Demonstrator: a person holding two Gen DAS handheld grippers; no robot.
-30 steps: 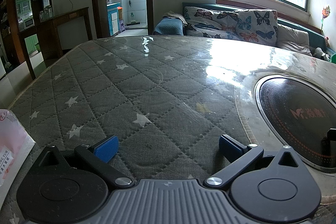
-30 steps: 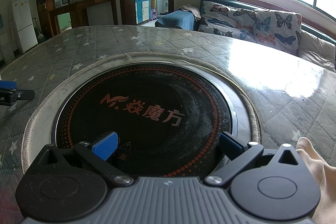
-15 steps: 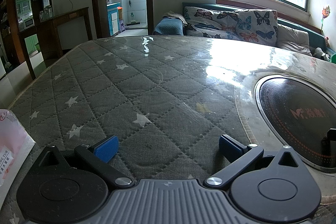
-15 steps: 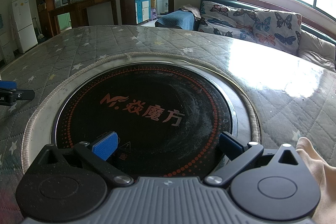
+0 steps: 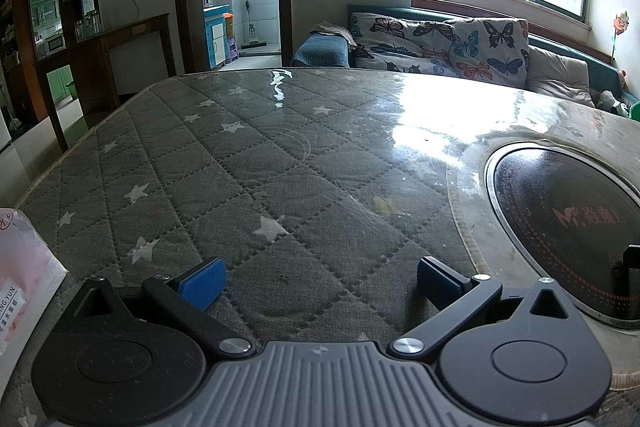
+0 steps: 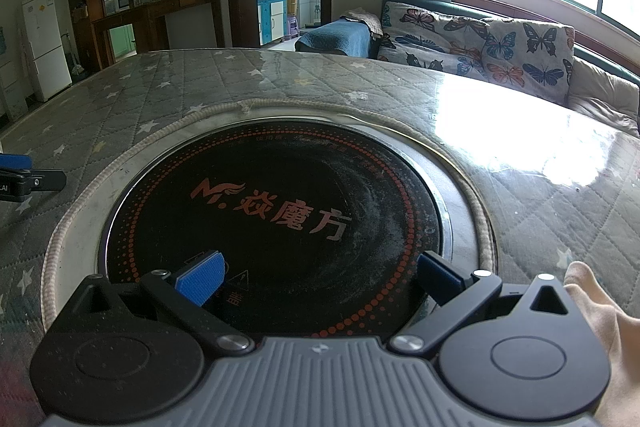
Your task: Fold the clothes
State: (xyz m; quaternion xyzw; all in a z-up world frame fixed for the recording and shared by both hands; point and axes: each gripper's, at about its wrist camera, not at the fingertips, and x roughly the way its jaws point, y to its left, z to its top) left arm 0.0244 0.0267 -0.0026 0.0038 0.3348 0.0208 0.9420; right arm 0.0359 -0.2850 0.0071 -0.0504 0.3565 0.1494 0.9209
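Note:
My left gripper (image 5: 318, 281) is open, its blue pads spread wide above the grey star-quilted table cover (image 5: 224, 179), with nothing between them. My right gripper (image 6: 318, 279) is open too and hangs over the black round cooktop (image 6: 276, 211) set into the table. A pale beige cloth (image 6: 600, 327) shows at the lower right edge of the right wrist view, beside the right gripper and not held; most of it is out of frame. The left gripper's tip (image 6: 24, 179) appears at the left edge of the right wrist view.
A pink-and-white packet (image 5: 20, 279) lies at the table's near left edge. The cooktop (image 5: 560, 227) sits to the right of the left gripper. A butterfly-print sofa (image 5: 440, 47) stands beyond the table under the window, and a dark wooden counter (image 5: 120, 51) at the far left.

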